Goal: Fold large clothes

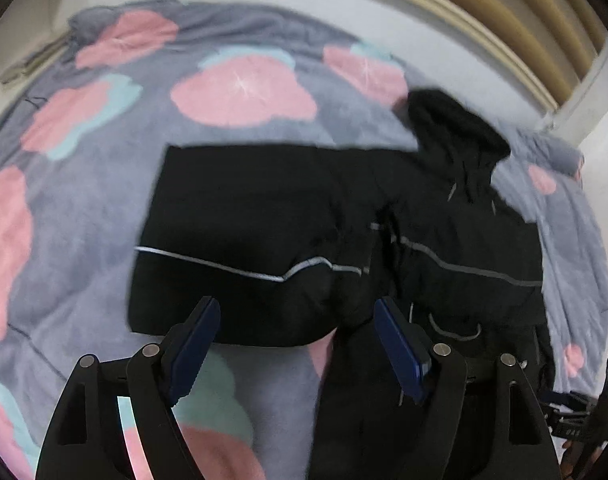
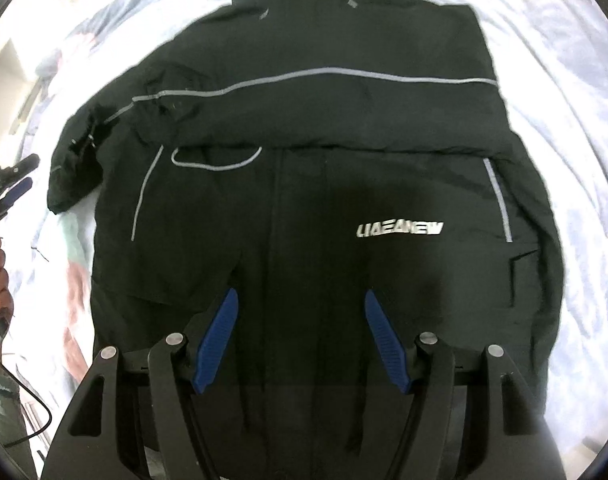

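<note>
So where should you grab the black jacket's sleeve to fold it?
Probably at the cuff end of the sleeve, coming from the jacket's outer side. That sleeve lies off the body onto the blanket, so its edge is free to pinch and carry across the chest. Both the left gripper and right gripper are open and empty.

Both fisheye views are motion-blurred; the blanket (image 2: 564, 128) glares overexposed in the right view.

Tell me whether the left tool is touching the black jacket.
Cannot tell. In the left wrist view the left tool is open above the black jacket, its fingers overlapping the jacket's edge in the image, but blur hides any contact or gap.
</note>
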Tool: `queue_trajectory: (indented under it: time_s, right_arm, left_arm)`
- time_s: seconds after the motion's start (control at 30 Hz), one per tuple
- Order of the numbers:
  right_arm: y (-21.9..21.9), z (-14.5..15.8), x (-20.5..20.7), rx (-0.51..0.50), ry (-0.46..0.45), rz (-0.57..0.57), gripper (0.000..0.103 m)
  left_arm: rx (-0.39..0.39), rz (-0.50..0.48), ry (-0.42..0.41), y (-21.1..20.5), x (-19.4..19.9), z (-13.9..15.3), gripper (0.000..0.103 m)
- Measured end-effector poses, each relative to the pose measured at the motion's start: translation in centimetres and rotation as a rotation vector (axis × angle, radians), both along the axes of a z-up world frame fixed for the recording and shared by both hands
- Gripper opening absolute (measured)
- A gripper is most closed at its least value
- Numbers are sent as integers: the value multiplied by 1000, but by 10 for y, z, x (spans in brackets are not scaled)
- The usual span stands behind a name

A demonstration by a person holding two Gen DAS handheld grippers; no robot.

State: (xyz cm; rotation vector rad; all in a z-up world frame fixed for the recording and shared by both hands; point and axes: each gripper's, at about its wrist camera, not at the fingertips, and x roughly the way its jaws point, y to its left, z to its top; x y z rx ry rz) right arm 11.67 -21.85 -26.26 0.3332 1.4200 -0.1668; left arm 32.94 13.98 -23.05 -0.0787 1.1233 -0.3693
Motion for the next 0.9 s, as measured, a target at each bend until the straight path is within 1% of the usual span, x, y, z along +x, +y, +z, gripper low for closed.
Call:
queue_trajectory:
  time_s: [0.1, 0.13, 0.17, 0.3, 0.33, 0.37, 0.4, 0.43, 0.5, 0.53, 0.57, 0.67, 0.7, 0.73, 0.77, 0.8, 0.9]
  right_arm:
    - [10, -5, 11, 5, 5, 23, 69]
    - [14, -6, 14, 5, 5, 33, 69]
    - [15, -7, 17, 7, 5, 40, 69]
    - [22, -9, 25, 17, 4, 61, 69]
    - [22, -9, 25, 19, 4, 62, 69]
    - [22, -10, 25, 22, 4, 61, 69]
    - [21, -10, 25, 25, 4, 60, 69]
    - [20, -11, 23, 27, 4, 58, 69]
    - [17, -14, 23, 33, 7, 51, 69]
    - [14, -15, 22, 39, 8, 45, 69]
    - [12, -16, 21, 43, 9, 40, 69]
    - [3, -14, 19, 44, -5, 22, 69]
    - [-1, -13, 18, 43, -10, 15, 69]
    - [-6, -10, 17, 44, -18, 3, 69]
    - [-12, -9, 17, 45, -24, -8, 69]
    - [-18, -6, 16, 44, -32, -23, 69]
    - [-38, 1, 10, 29, -55, -65, 69]
  left_arm:
    - [-2, -71, 33, -22, 3, -15, 80]
    - [16, -96, 34, -32, 3, -20, 80]
    - [55, -117, 27, -42, 4, -25, 80]
    - [227, -135, 8, -66, 14, -49, 79]
    - [270, -144, 5, -70, 16, -57, 63]
    - [300, -149, 6, -71, 19, -63, 56]
    - [296, -149, 13, -69, 20, -63, 48]
    - [279, -139, 5, -67, 21, -60, 40]
    - [264, -129, -20, -63, 20, -50, 32]
    - [243, -123, -37, -61, 18, -41, 31]
    - [216, -122, -52, -60, 16, -33, 31]
    - [104, -135, -95, -68, 4, 6, 31]
    - [51, -151, -109, -77, -3, 23, 31]
    - [18, -167, -119, -84, -7, 34, 31]
    - [-15, -186, -131, -92, -11, 43, 31]
    - [-65, -222, -145, -107, -17, 57, 31]
    - [-157, -313, -152, -149, -29, 77, 31]
